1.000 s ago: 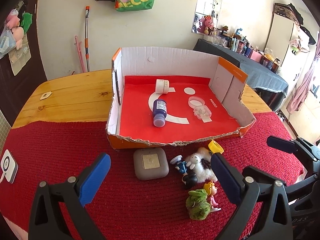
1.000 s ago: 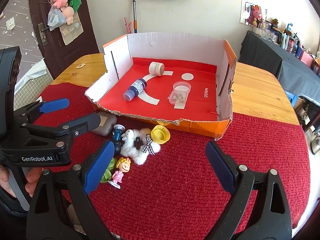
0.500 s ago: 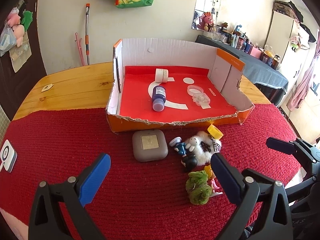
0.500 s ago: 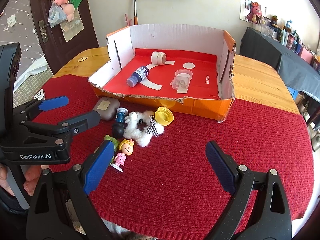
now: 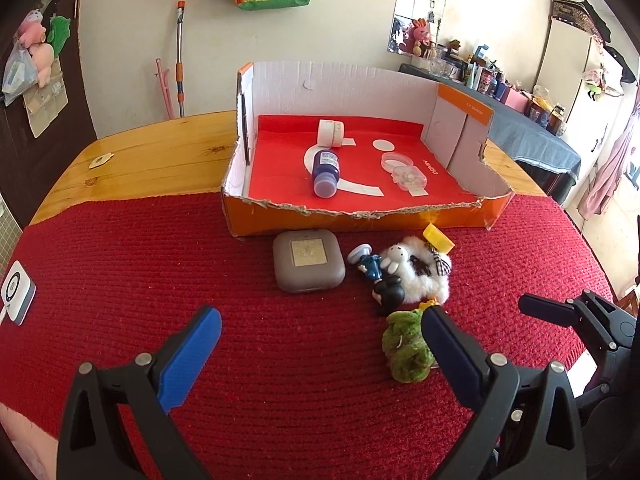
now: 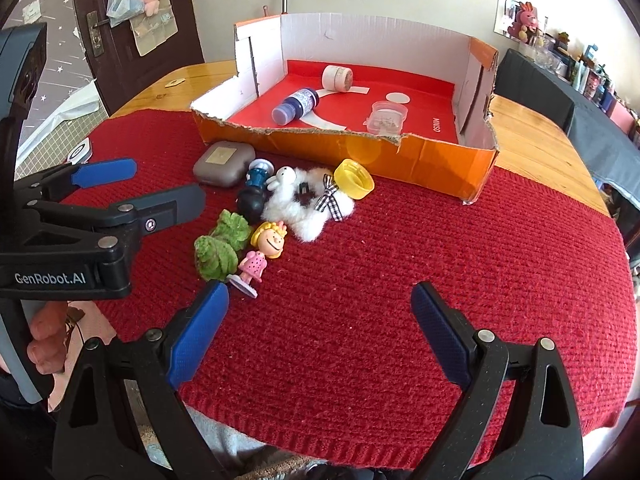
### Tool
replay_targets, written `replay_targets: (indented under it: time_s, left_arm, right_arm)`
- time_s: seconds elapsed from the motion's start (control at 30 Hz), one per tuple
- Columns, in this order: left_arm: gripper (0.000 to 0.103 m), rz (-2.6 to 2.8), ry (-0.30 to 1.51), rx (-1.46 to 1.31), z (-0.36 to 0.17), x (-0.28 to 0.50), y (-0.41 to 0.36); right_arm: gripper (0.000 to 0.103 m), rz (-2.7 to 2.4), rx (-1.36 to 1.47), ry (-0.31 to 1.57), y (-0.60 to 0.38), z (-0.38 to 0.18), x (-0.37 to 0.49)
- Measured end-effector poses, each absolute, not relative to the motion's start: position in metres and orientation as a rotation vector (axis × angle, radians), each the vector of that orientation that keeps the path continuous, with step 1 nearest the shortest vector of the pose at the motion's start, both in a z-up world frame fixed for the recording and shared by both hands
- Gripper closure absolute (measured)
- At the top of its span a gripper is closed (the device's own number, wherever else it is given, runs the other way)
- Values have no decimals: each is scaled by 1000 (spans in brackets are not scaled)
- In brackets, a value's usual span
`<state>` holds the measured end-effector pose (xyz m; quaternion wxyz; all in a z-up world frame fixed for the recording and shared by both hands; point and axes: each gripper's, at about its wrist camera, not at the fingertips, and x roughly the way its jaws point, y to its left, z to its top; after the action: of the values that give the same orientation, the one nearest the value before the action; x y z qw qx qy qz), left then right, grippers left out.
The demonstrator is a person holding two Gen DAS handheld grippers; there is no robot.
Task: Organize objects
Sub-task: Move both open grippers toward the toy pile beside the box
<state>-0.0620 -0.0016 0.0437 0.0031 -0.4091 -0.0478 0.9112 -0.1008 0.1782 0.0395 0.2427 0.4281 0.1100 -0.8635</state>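
Observation:
An open cardboard box point(image 5: 352, 222) point(image 6: 440, 168) with a red floor holds a blue bottle point(image 5: 326, 172), a tape roll point(image 5: 331, 132) and a clear round container point(image 5: 406, 176). In front of it on the red cloth lie a grey square case point(image 5: 308, 266) point(image 6: 223, 163), a blue-and-black figurine point(image 5: 378, 276), a white fluffy toy point(image 6: 304, 204), a yellow cap point(image 6: 354, 179), a green plush point(image 5: 406, 352) point(image 6: 222, 248) and a blonde doll figurine point(image 6: 264, 250). My left gripper point(image 5: 316, 344) is open and empty, near the green plush. My right gripper point(image 6: 320, 320) is open and empty, right of the doll.
The red knitted cloth point(image 6: 440, 280) covers the near part of a wooden table point(image 5: 152, 156). A small white device point(image 5: 16, 298) lies at the cloth's left edge. A dark-covered side table point(image 5: 532, 140) with bottles stands at the right.
Both grippers have pulled back toward me and lowered; the box and the toys now look farther off. Both stay open. No object has moved.

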Motion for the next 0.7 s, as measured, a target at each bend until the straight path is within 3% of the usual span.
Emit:
replay_targets:
  time_s: [0.3, 0.7]
  left_arm:
    - [1, 2859, -148, -1295, 40, -60, -3]
    - [1, 2795, -103, -1286, 34, -54, 15]
  right_arm:
    - [9, -2332, 1186, 394, 163, 17, -103]
    - [10, -2498, 1154, 230, 214, 38, -122]
